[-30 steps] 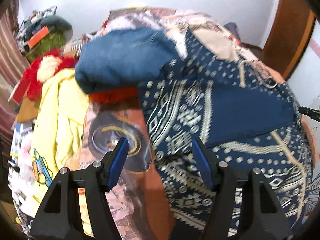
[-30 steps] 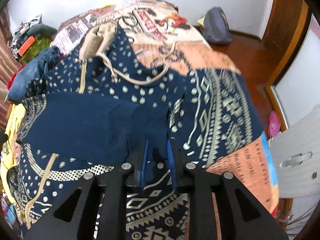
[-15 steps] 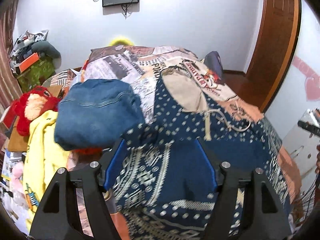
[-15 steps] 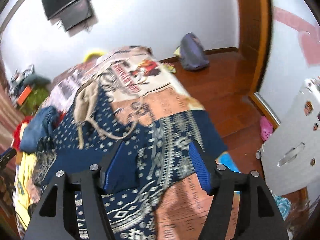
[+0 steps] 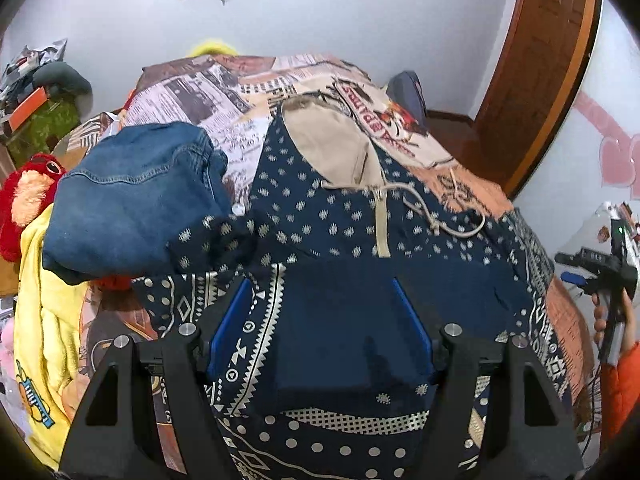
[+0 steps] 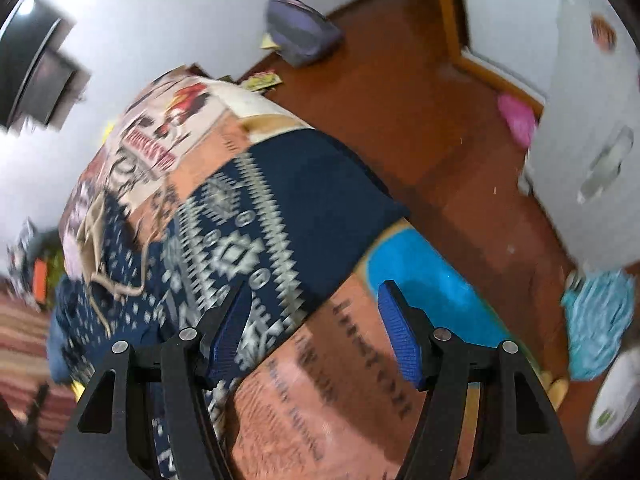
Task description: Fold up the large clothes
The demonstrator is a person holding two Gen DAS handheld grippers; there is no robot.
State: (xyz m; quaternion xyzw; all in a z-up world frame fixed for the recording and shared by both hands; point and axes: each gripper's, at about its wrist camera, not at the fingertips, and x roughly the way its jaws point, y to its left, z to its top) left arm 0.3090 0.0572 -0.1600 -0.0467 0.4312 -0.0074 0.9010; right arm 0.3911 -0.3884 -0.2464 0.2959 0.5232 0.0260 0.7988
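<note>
Left wrist view shows the bed carrying the navy patterned hoodie spread flat beside folded jeans, the left hand-held gripper gaping above it, while the right hand-held gripper, seemingly empty through blur, has just sprung apart.

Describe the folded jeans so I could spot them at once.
Start at the bed with its newspaper-print cover. On its left side, beside the big navy patterned hoodie spread across it, sits a thick folded bundle: the jeans. They are the only plain blue denim with pale stitching, unlike the yellow garment and red plush toy further left.
</note>
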